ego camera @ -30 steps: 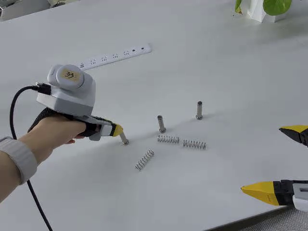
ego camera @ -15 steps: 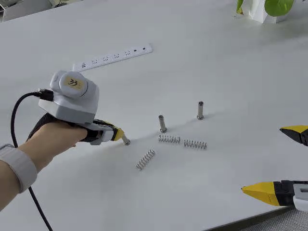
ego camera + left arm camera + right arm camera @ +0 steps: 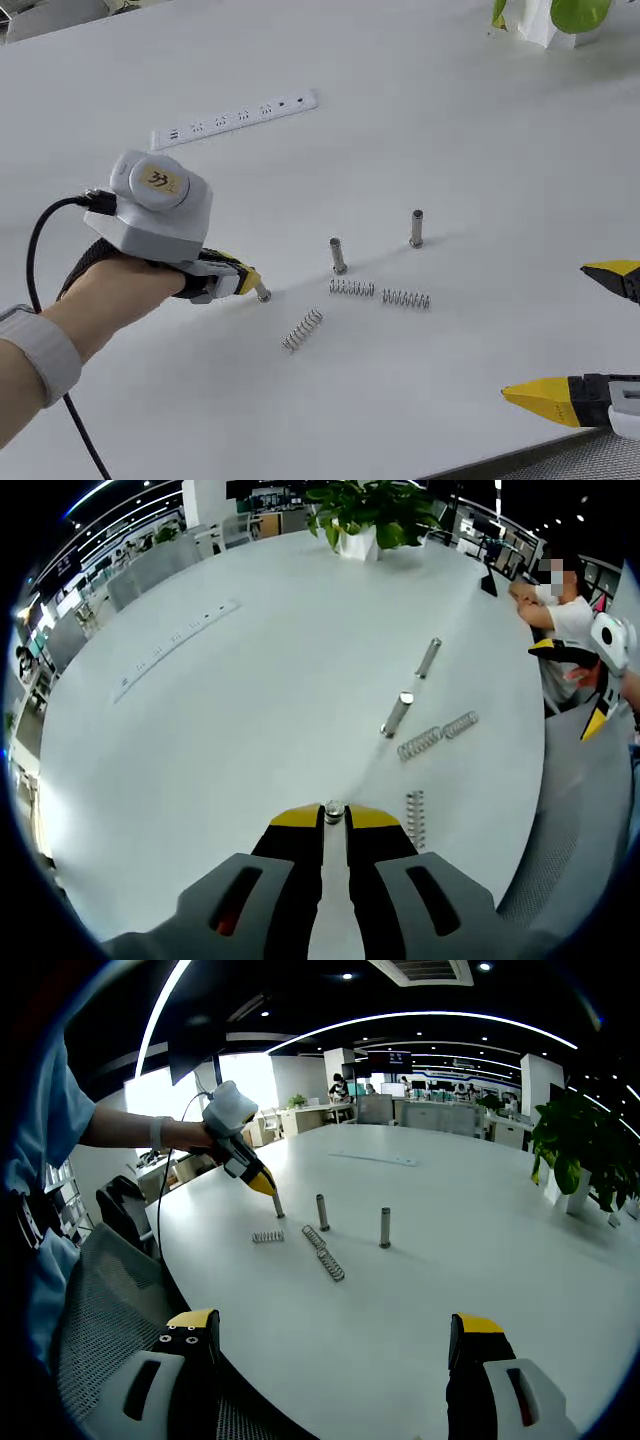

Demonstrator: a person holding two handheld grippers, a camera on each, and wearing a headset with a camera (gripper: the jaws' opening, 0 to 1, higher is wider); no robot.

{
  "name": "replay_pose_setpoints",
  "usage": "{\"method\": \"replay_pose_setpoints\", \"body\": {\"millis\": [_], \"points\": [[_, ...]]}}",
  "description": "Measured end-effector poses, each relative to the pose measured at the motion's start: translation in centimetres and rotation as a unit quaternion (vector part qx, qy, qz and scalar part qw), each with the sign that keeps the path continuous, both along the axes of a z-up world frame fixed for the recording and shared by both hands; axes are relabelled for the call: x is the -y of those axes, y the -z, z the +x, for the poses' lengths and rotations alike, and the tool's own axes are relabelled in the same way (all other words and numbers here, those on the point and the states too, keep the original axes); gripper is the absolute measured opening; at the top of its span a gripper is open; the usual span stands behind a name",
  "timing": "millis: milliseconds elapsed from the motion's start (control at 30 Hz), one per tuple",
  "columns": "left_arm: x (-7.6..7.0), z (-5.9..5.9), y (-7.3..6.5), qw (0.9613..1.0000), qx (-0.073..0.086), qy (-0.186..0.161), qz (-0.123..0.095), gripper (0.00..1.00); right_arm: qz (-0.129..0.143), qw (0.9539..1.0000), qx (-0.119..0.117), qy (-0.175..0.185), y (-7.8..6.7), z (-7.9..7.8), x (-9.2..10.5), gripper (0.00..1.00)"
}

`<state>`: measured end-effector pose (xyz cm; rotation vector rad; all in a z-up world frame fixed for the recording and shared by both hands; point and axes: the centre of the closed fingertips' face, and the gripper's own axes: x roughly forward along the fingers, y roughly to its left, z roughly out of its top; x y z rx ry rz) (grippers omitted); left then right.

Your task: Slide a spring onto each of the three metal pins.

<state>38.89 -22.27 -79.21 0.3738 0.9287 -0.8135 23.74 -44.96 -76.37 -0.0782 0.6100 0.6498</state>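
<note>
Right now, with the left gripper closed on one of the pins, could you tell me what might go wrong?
The left gripper clamps the held pin at its top, which may block a spring from sliding on. The middle pin and right pin stand free, so a bump could tip them. The springs lie loose and may roll when the open right gripper pinches one.

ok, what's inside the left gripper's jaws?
One metal pin, clamped by the left gripper, its foot on the table. The jaws cover part of its shaft; the rest is bare.
</note>
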Motion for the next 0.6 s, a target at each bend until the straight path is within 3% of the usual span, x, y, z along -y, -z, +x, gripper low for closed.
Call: {"method": "replay_pose_setpoints", "body": {"millis": [600], "points": [[0.00,-0.32,-0.02,0.9999,0.009,0.006,-0.004,0.05,0.000,1.0000,0.000,-0.001,0.05,-0.14,-0.08,0.95]]}}
